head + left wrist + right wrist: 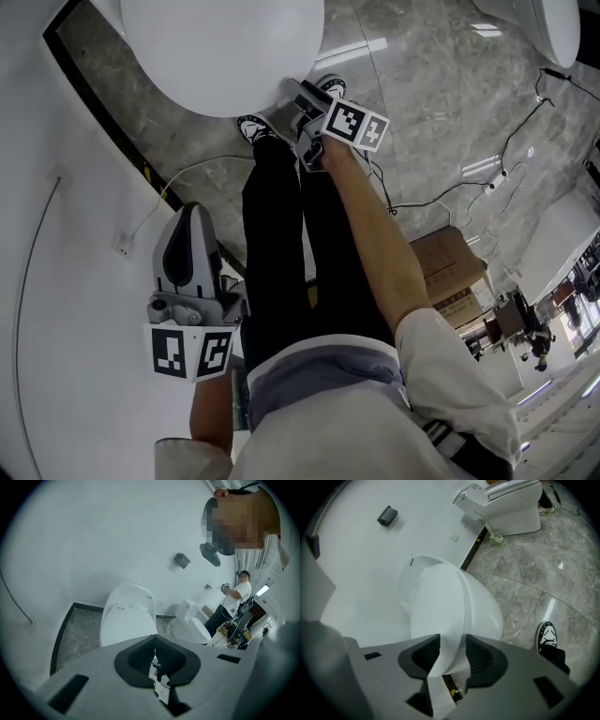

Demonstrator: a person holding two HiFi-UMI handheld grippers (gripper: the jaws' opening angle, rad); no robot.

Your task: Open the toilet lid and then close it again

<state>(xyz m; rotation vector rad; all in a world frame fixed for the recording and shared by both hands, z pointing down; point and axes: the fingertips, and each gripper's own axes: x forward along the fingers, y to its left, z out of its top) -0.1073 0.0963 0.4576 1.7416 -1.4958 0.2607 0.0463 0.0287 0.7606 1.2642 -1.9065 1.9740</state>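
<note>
The white toilet (225, 47) stands against the wall with its lid (440, 606) down. My right gripper (300, 98) is at the lid's front rim. In the right gripper view its jaws (453, 653) stand open, with the rim between the two dark pads. My left gripper (192, 211) hangs back at the left, well short of the toilet and beside my leg. In the left gripper view its pads (155, 651) meet with nothing between them, and the toilet (126, 620) shows beyond them.
A second toilet (506, 501) stands further along the wall. A dark fitting (387, 515) is mounted on the wall. Cables (450, 192) and a cardboard box (450, 267) lie on the marble floor at right. My shoe (547, 634) is near the bowl. Another person (234, 599) stands far off.
</note>
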